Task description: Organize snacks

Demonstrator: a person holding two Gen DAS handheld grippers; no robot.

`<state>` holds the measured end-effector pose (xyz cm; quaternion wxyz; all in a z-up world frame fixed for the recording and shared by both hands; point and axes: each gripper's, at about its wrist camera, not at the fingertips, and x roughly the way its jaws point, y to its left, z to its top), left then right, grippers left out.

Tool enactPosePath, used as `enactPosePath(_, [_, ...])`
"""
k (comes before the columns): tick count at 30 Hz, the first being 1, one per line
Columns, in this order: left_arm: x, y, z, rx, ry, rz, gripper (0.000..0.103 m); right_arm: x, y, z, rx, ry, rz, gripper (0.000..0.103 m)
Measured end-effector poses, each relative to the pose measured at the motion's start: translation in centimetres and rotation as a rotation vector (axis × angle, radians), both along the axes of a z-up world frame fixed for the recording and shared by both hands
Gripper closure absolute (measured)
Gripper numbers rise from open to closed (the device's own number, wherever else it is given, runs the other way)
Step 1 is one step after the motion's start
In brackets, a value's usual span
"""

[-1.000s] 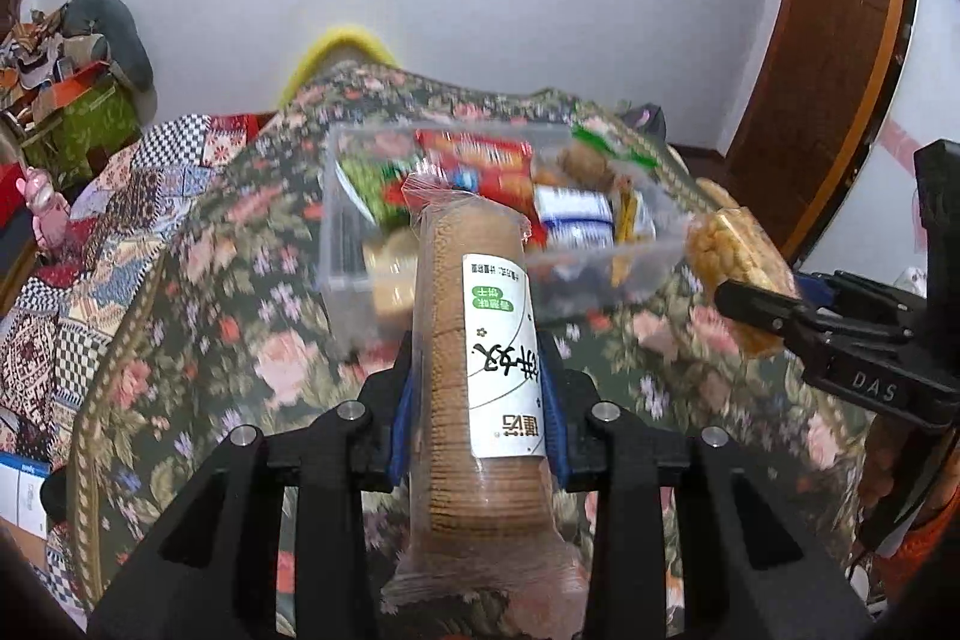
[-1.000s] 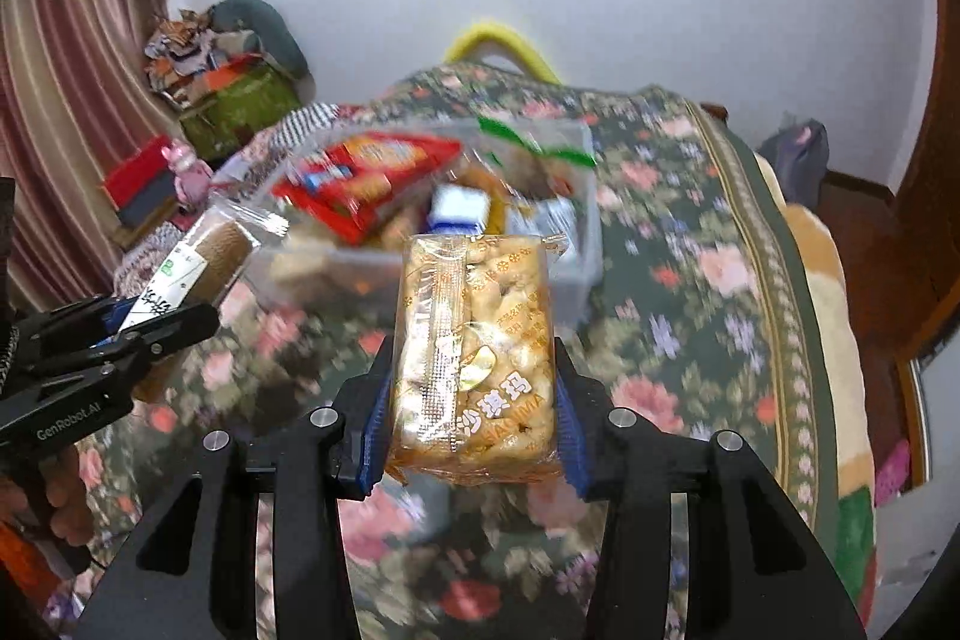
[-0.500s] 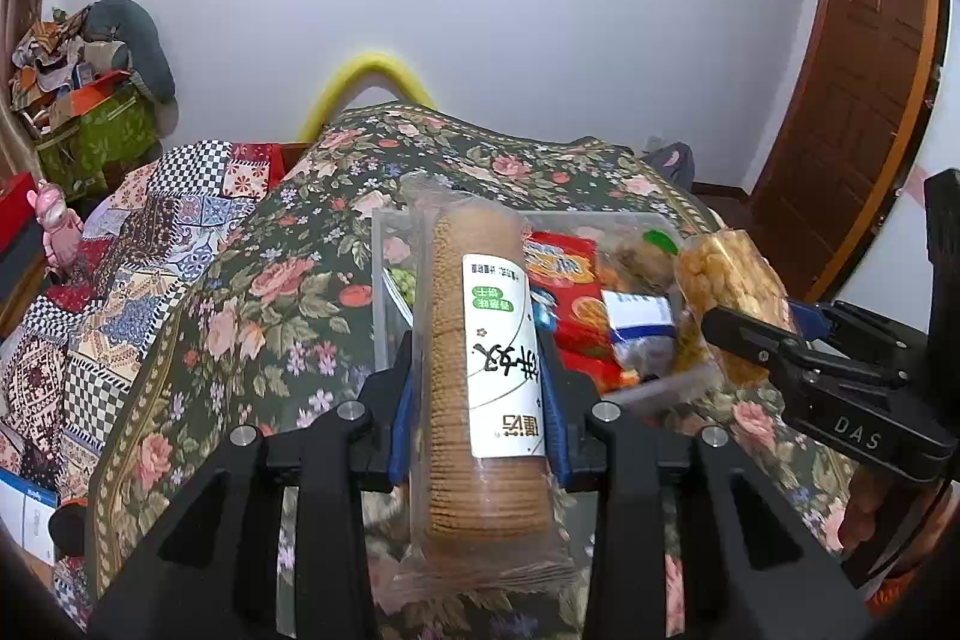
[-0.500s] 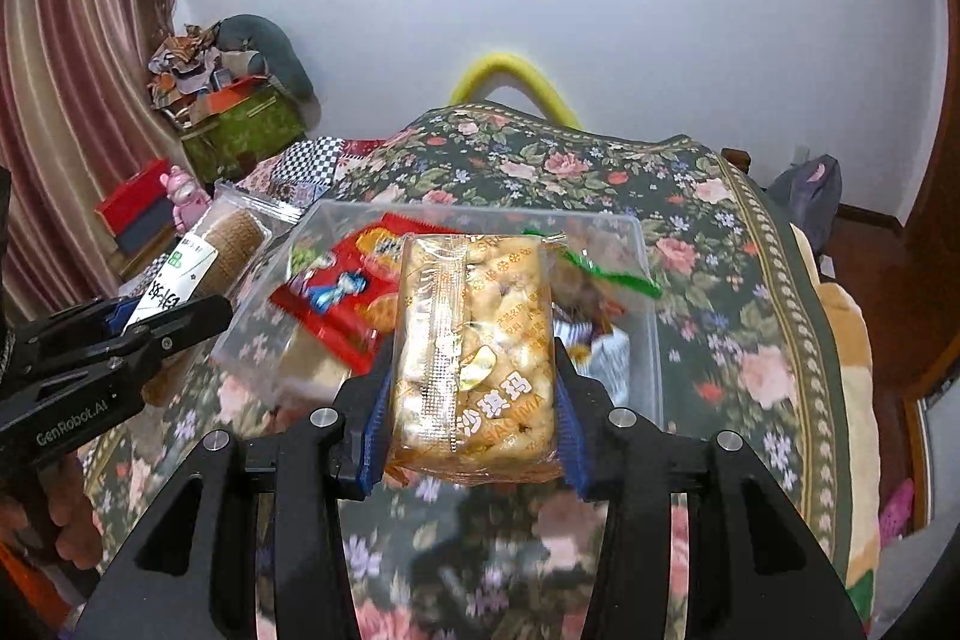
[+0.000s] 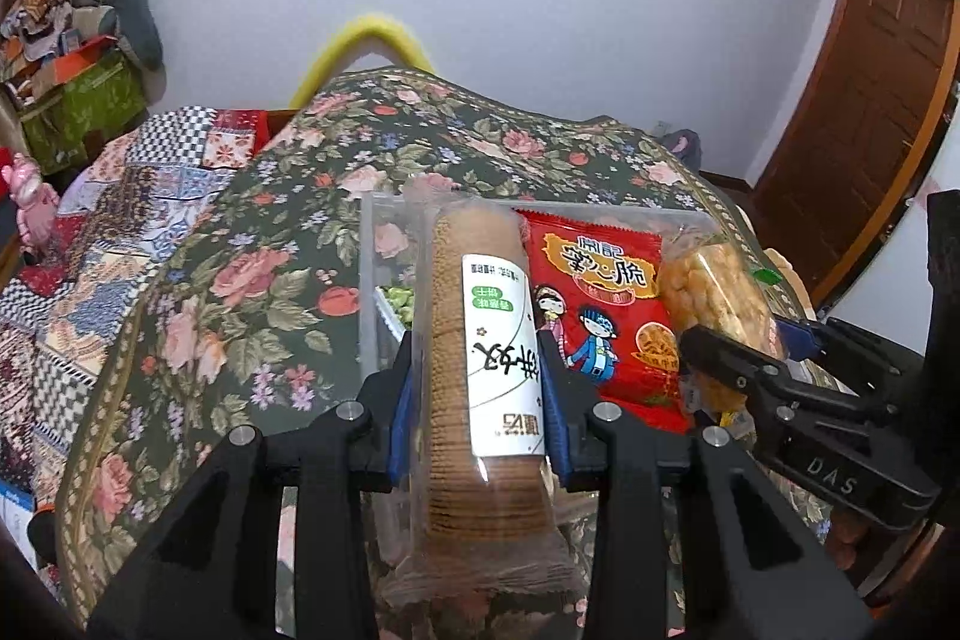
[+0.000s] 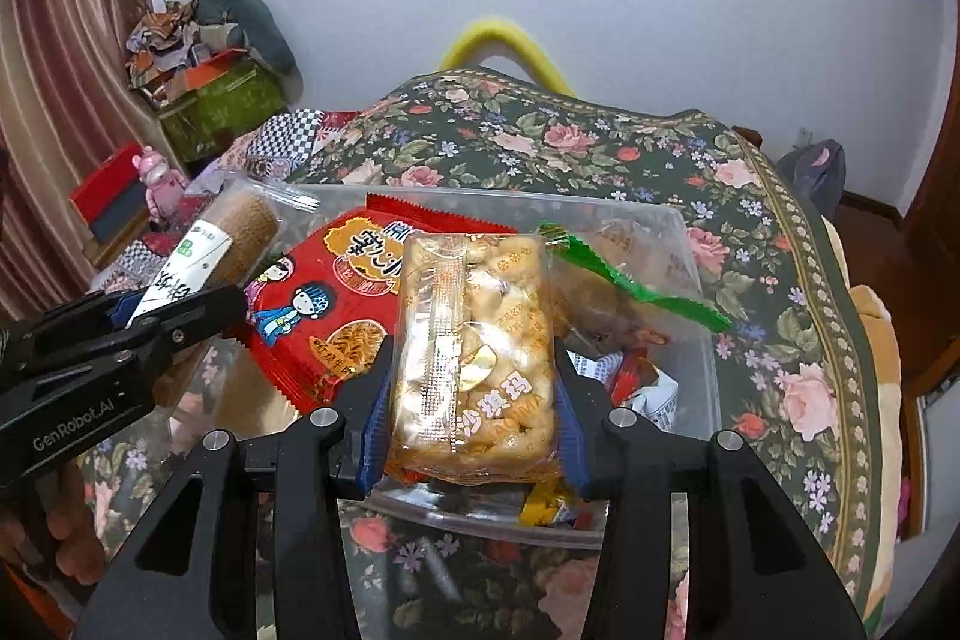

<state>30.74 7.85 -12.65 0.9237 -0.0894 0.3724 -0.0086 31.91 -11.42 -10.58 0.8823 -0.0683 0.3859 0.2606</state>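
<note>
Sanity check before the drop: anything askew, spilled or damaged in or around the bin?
Nothing spilled or torn. The red snack bag lies tilted in the clear bin, propped on other packets. Left claw grips the biscuit sleeve, right claw the puffed-snack pack, both over the bin.

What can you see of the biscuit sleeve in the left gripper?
The biscuit sleeve is a long clear-plastic tube of stacked round brown biscuits, with a white label printed in black characters and a green mark. The left gripper has its jaws shut on its middle, blue pads against both sides. It points forward over the clear bin, its crimped far end near the red snack bag.
</note>
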Motion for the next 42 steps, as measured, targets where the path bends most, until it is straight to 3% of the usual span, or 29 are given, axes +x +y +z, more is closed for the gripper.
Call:
enactPosePath(5, [0.0, 0.2, 0.1, 0.006, 0.004, -0.003, 0.066, -0.2, 0.0, 0.5, -0.015, 0.001, 0.016, 0.06])
enactPosePath(9, [-0.6, -0.1, 0.7, 0.027, -0.002, -0.009, 0.058, -0.2, -0.6, 0.9, 0.002, 0.019, 0.008, 0.054])
enactPosePath(15, [-3.0, -0.8, 3.3, 0.046, -0.053, -0.024, 0.051, -1.8, -1.8, 2.8, 0.023, -0.012, 0.015, 0.054])
enactPosePath(28, [-12.7, -2.6, 12.4, 0.031, -0.274, -0.043, 0.051, -9.8, -5.9, 12.3, 0.155, -0.205, 0.023, 0.054])
enactPosePath(36, [-19.5, -4.5, 16.4, 0.059, -0.432, -0.052, 0.035, -14.9, -7.1, 15.2, 0.2, -0.315, 0.029, 0.04])
enactPosePath(42, [-22.1, -5.2, 17.1, 0.083, -0.484, -0.042, 0.021, -16.9, -7.4, 15.8, 0.202, -0.382, 0.002, 0.019])
